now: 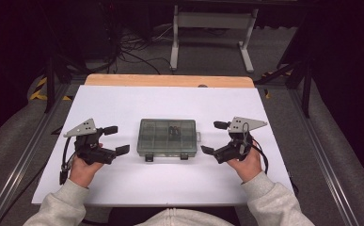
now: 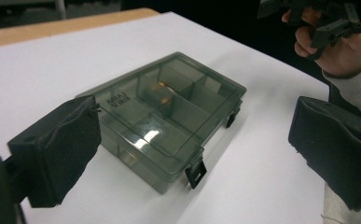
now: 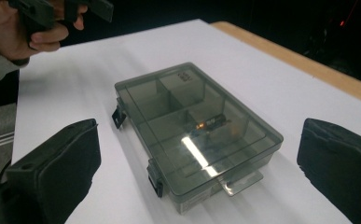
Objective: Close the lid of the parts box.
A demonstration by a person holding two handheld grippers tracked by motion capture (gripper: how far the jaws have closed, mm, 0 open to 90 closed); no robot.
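Observation:
A smoky transparent compartment box (image 1: 168, 136) lies flat in the middle of the white board, lid down. Two black latches (image 1: 148, 157) sit on its near side. A small dark item with a coppery glint (image 3: 208, 123) rests in one compartment. My left gripper (image 1: 116, 140) stands open just left of the box, clear of it. My right gripper (image 1: 214, 137) stands open just right of it. In the left gripper view the box (image 2: 169, 112) lies ahead between the wide pads (image 2: 61, 149). The right gripper view shows the box (image 3: 197, 126) the same way, with nothing pressed by the pads (image 3: 61, 163).
The white board (image 1: 123, 101) covers a wooden table whose far edge (image 1: 170, 81) shows behind it. Beyond the table are floor cables (image 1: 132, 52) and a white stand (image 1: 212, 33). Metal rails (image 1: 24, 160) run along both sides of the table.

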